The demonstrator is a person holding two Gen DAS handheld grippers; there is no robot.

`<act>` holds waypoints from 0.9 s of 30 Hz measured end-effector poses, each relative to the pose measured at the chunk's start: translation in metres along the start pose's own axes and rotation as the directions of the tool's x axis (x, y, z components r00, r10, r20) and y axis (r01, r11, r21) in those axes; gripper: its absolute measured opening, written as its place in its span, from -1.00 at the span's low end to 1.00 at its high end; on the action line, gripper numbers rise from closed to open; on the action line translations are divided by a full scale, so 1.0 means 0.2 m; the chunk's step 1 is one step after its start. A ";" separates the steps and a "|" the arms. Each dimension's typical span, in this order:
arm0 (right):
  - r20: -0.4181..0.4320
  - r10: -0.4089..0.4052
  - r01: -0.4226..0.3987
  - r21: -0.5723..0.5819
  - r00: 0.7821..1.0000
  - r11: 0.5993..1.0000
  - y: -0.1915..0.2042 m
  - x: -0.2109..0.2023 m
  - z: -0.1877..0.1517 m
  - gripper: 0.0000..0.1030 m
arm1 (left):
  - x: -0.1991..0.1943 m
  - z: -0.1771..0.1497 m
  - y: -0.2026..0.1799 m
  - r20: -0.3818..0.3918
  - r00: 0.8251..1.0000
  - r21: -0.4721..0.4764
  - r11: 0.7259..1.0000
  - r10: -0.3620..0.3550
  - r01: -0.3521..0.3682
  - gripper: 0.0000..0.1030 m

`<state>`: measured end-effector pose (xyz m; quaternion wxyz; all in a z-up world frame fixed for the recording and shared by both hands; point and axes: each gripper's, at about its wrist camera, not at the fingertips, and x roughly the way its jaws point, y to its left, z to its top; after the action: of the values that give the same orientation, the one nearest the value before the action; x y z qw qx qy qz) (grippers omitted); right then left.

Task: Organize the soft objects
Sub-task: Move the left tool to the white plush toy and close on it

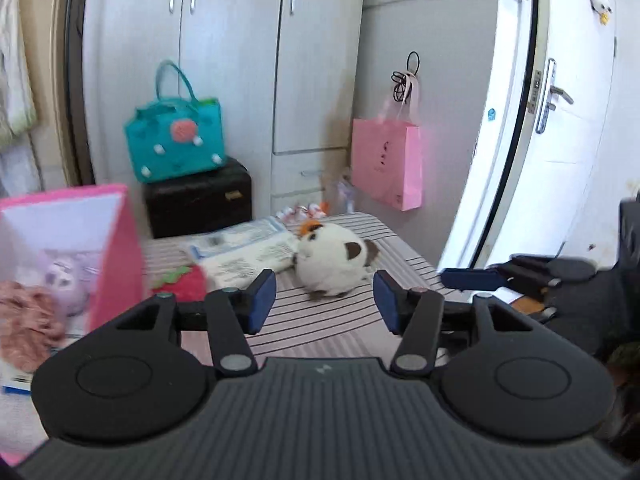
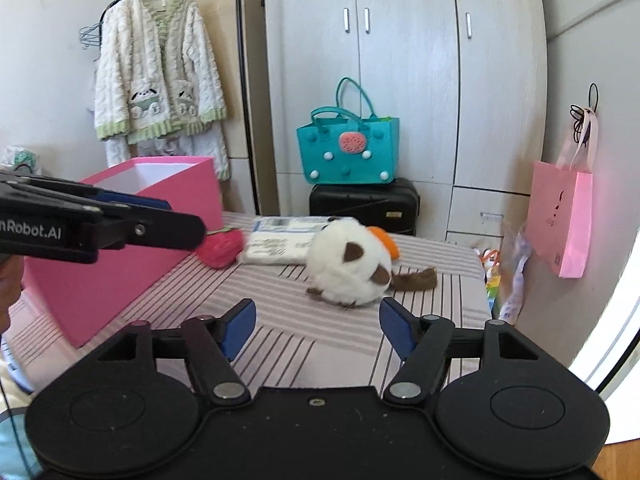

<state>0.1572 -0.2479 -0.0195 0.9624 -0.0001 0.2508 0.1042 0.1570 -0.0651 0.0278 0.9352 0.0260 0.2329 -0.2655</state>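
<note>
A round white plush (image 1: 334, 261) (image 2: 352, 266) with brown patches and an orange top lies on the striped surface (image 1: 320, 328) (image 2: 280, 344). My left gripper (image 1: 325, 302) is open and empty, just short of the plush. My right gripper (image 2: 318, 330) is open and empty, just in front of the plush. A red strawberry plush (image 1: 182, 283) (image 2: 222, 251) lies beside an open pink box (image 1: 116, 256) (image 2: 120, 248). In the left wrist view the box holds a purple plush (image 1: 66, 284) and a pink fuzzy item (image 1: 26, 316). The right gripper shows at right in the left view (image 1: 472, 278); the left gripper shows at left in the right view (image 2: 160, 220).
A white plastic package (image 1: 248, 252) (image 2: 280, 246) lies behind the plush. A teal bag (image 1: 174, 142) (image 2: 348, 148) sits on a black case (image 1: 200, 200) (image 2: 364, 200) by the wardrobe. A pink paper bag (image 1: 388, 166) (image 2: 560, 220) hangs at right. A fleece robe (image 2: 160, 80) hangs at left.
</note>
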 end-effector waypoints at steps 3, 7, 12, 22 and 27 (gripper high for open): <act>-0.022 -0.032 0.032 0.030 0.999 0.999 -0.04 0.13 0.01 0.44 | 0.12 0.04 0.02 -0.021 0.999 -0.041 0.999 -0.033 0.032 0.07; -0.033 -0.038 0.040 0.048 0.999 0.998 -0.08 0.27 0.02 0.44 | 0.28 0.08 0.02 -0.035 0.999 -0.029 0.999 -0.035 0.034 0.08; -0.029 -0.024 0.026 0.042 0.999 0.999 -0.11 0.37 0.04 0.77 | 0.47 0.11 0.01 -0.107 0.992 -0.033 0.998 -0.062 0.059 0.16; -0.052 0.003 0.001 0.077 0.999 0.997 -0.18 0.53 0.05 0.77 | 0.63 0.16 0.00 -0.128 0.989 -0.081 0.995 -0.067 0.057 0.32; -0.069 0.042 -0.034 0.116 0.997 0.993 -0.20 0.58 0.05 0.77 | 0.72 0.15 0.03 -0.169 0.984 -0.131 0.991 -0.061 0.039 0.32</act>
<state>0.2683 -0.2633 -0.0691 0.9490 0.0564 0.2907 0.1079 0.2805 -0.1349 -0.0115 0.9042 -0.0166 0.3300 -0.2705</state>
